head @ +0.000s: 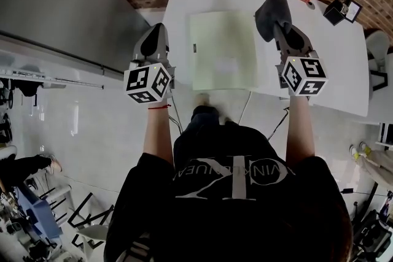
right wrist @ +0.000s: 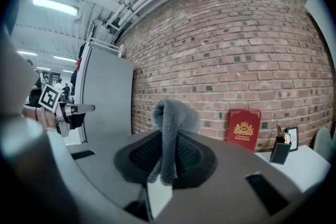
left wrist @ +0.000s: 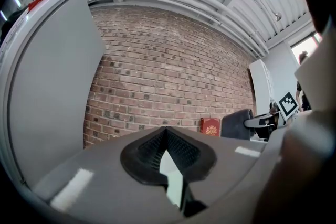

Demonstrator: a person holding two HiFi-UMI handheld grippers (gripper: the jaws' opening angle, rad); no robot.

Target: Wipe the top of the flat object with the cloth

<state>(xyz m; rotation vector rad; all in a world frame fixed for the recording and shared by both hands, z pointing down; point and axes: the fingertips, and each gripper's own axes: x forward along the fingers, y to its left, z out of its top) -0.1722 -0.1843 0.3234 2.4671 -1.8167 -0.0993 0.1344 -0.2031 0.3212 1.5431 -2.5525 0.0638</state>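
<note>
Presently the grey cloth (head: pixel 272 11) is clamped in the fingers of the right gripper (head: pixel 280 29), above the worktop (head: pixel 334 52) just right of the pale green flat object (head: pixel 222 49), which lies at the near edge. The left gripper (head: pixel 157 30), fingers clenched on nothing, hangs beyond the left edge.

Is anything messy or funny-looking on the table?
Nothing really stands out. The flat green pad lies straight on the white table, and nothing is spilled. The grey cloth is just bunched up in the right claw, not wiping yet.
</note>
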